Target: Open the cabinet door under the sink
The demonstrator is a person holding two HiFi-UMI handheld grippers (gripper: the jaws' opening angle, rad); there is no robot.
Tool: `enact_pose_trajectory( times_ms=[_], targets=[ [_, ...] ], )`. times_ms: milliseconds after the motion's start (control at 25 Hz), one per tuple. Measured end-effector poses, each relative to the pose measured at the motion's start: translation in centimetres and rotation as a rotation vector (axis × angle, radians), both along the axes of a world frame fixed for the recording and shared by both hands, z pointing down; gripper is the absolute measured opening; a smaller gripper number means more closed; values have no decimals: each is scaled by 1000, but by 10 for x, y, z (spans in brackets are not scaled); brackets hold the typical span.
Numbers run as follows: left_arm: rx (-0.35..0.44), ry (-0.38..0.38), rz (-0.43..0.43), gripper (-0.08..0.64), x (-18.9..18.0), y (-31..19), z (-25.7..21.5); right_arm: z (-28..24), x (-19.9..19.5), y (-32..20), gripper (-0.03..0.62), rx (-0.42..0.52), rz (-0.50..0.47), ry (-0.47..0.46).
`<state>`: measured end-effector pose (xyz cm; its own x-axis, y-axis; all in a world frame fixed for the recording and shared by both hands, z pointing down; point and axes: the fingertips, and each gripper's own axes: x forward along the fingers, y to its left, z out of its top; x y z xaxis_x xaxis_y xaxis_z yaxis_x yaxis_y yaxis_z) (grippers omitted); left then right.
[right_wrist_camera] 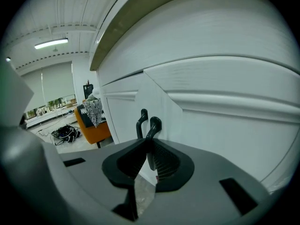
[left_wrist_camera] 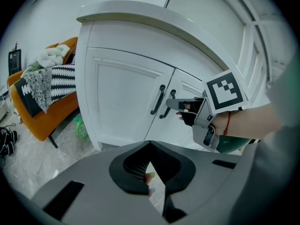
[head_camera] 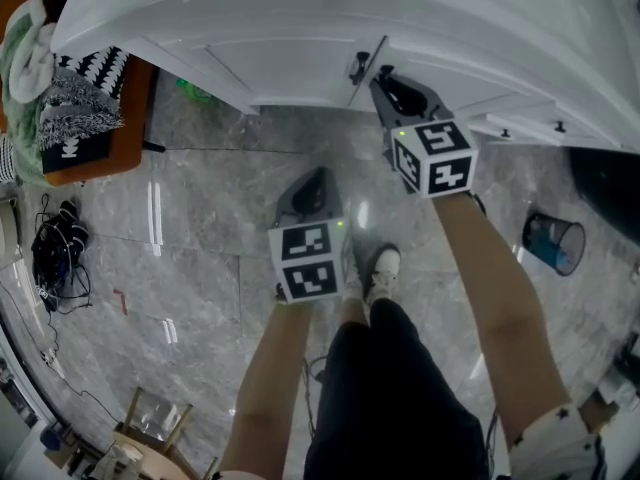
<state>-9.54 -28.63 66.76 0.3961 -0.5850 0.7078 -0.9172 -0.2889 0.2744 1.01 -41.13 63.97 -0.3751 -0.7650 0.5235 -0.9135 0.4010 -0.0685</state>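
While the right hand-held gripper pinches the right door handle, pull straight toward six o'clock, keeping the grip firm; the left hand-held gripper is pressed together, empty.

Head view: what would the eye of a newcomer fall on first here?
The right gripper at the white cabinet near the top, its jaws closed on the dark handle of one door. Next, the left gripper hanging low and empty over the grey marble floor, and the orange chair with patterned cloths at far left.
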Motion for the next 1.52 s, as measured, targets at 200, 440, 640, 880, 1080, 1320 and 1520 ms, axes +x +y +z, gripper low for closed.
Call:
enact_pose_trajectory(
  times_ms=[200, 440, 640, 880, 1080, 1320, 1520],
  targets=[
    [-3, 1, 7, 3, 2, 6, -1, 0, -2, 15, 49, -6, -23, 11],
    [-13, -2, 4, 3, 1, 13, 2, 1, -4, 35, 49, -26, -60, 6],
    [-15, 3, 17, 3, 5, 15, 1, 1, -2, 46, 49, -33, -38, -9],
    [-13, 8, 33, 3, 8, 18, 0, 1, -2, 57, 49, -46, -37, -8],
    [-10, 10, 31, 3, 10, 21, 0, 0, 0, 70, 49, -41, -29, -17],
    [-13, 5, 19, 3, 10, 34, 2, 0, 3, 86, 49, -41, -32, -22],
    [-20, 5, -5, 3, 8, 44, 6, -1, 4, 99, 49, -42, -48, -17]
  ],
)
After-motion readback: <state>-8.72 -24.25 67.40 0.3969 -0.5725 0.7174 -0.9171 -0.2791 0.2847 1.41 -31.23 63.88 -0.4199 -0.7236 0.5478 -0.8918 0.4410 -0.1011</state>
